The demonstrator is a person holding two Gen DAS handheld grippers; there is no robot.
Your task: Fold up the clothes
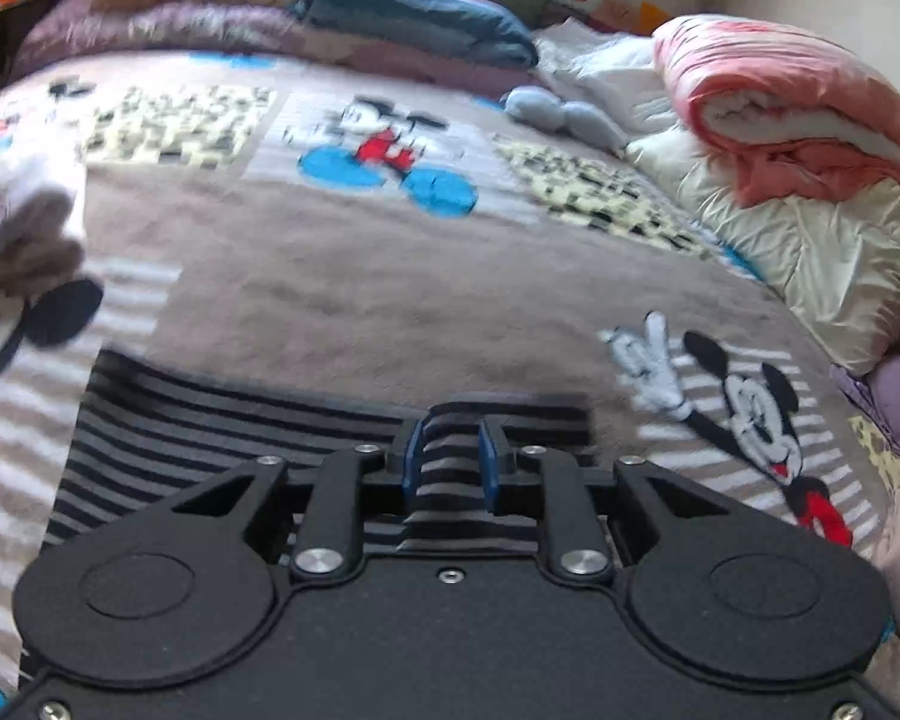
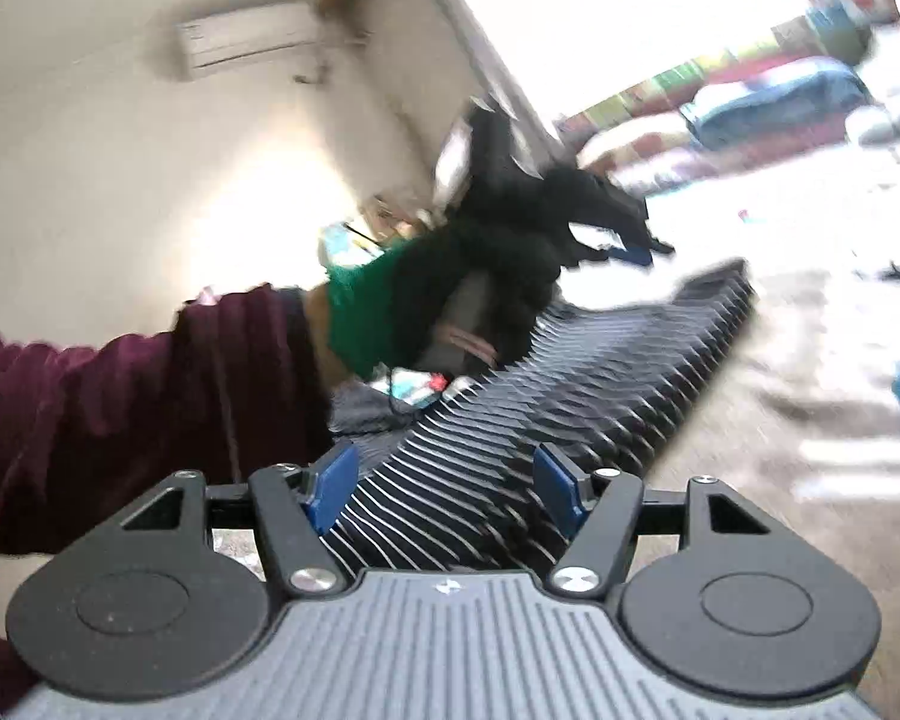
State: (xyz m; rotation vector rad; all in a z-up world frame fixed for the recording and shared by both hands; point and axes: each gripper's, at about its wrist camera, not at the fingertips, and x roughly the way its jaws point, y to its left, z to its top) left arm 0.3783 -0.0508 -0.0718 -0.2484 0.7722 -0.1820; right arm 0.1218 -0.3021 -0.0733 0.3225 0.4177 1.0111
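L gripper (image 1: 450, 459) pinches black-and-grey striped knit garment (image 1: 222, 420) on bed blanket (image 1: 342, 276); R gripper (image 2: 447, 489) jaws apart, garment between, pads clear.

Home bedroom (bed (image 1: 342, 276); piled quilts (image 1: 798, 120))

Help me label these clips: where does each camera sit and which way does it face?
Left wrist: on the left gripper, angled down at the cartoon blanket; only its fingers show.
Right wrist: on the right gripper, facing roughly level across the room; a maroon sleeve and gloved hand show.
Shared: the striped garment, between both grippers' fingers.
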